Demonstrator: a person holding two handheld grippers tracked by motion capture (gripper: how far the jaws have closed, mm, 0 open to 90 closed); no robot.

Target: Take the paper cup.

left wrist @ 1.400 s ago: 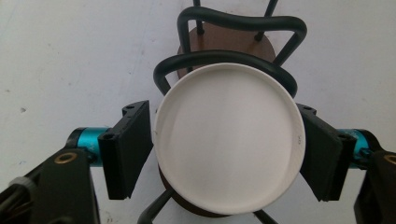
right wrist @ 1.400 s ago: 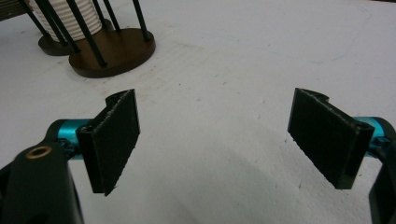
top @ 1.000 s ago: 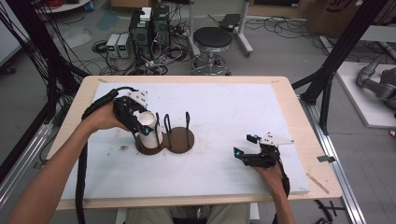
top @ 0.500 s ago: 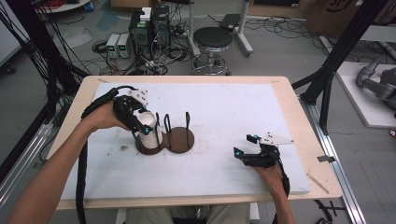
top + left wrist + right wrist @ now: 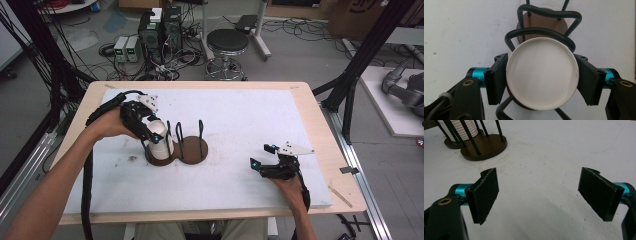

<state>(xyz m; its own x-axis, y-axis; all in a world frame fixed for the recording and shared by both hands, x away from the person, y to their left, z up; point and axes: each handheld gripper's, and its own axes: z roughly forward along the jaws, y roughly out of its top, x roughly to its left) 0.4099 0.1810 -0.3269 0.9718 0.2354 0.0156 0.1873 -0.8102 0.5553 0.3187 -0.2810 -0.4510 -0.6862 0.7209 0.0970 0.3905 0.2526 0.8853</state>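
Observation:
A white ribbed cup [image 5: 159, 139] stands upside down in the left bay of a dark wire rack [image 5: 194, 150] with two round brown bases. My left gripper [image 5: 151, 127] reaches it from the left. In the left gripper view the cup's round bottom [image 5: 541, 75] sits between the two pads [image 5: 497, 77], which touch its sides. The jaws have just been closing on the cup. My right gripper [image 5: 262, 155] rests low over the white mat at the front right, open, with nothing between its fingers [image 5: 485, 195]. From there the rack [image 5: 484, 145] and cup [image 5: 459, 127] lie far off at the upper left.
The white mat [image 5: 250, 115] covers most of the wooden table [image 5: 315, 107]. The rack's right bay [image 5: 196, 152] holds nothing. Beyond the table's far edge are a stool [image 5: 227, 42], boxes of electronics [image 5: 157, 27] and loose cables on the floor.

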